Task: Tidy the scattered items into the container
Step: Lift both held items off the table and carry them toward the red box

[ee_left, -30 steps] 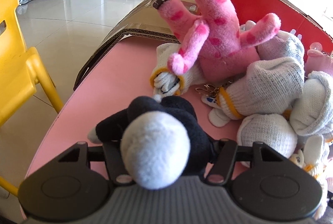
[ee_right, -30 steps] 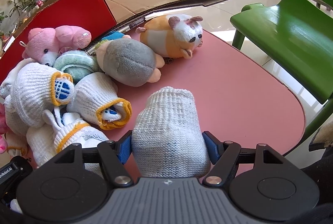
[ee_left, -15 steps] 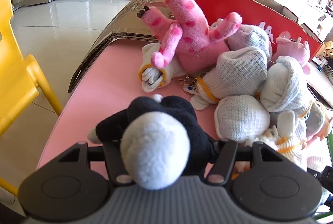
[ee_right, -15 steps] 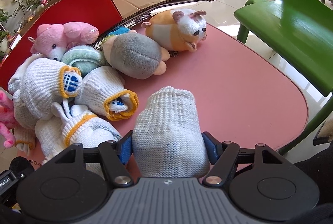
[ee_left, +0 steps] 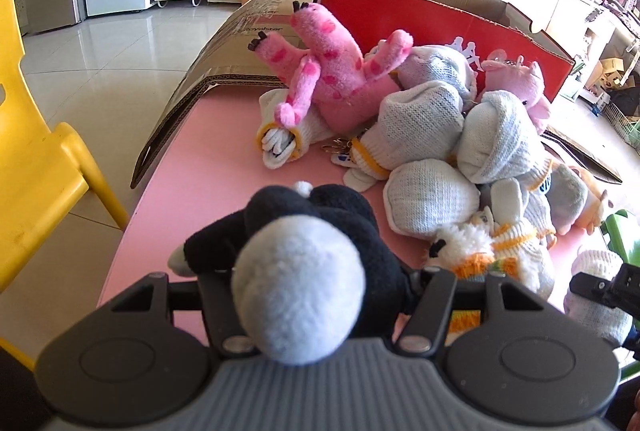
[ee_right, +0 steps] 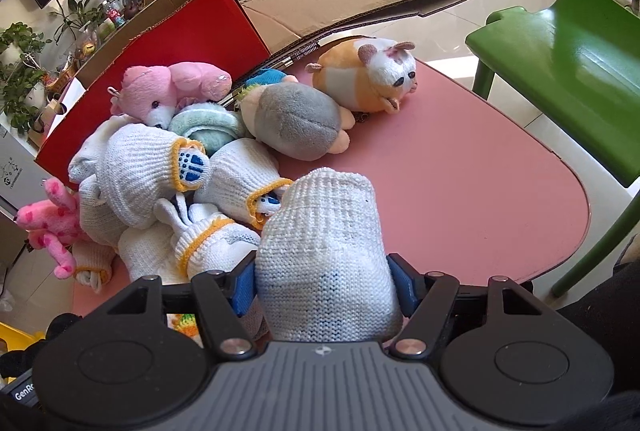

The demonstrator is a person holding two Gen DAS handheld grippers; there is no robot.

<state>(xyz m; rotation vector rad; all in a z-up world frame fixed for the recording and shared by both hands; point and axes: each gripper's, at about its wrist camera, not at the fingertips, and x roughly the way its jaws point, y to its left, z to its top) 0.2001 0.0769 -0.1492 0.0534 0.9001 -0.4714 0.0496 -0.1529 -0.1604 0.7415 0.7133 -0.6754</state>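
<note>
Two items are in hand at once, one per gripper, and both are judged to be at the carry stage. On the left, the left gripper (ee_left: 308,295) is clamped on a black plush toy with a pale grey round snout (ee_left: 304,255), held clear above the pink oval table (ee_left: 208,159). Beyond it lies the unsorted heap: a pink spotted plush creature (ee_left: 336,71) and several rolled white knitted gloves with yellow cuffs (ee_left: 424,119). Behind the heap stands the container, a red cardboard box with open brown flaps (ee_left: 424,19), into which nothing held has yet been placed. On the right, a rolled white knitted glove (ee_right: 324,263) sits between the blue pads (ee_right: 402,285) of the right gripper (ee_right: 322,291), whose jaws are closing on it. An orange-and-white plush hamster (ee_right: 368,71) remains on the table. The next move is judged to call for both loads to be carried over the heap and box rim, then released inside.
</note>
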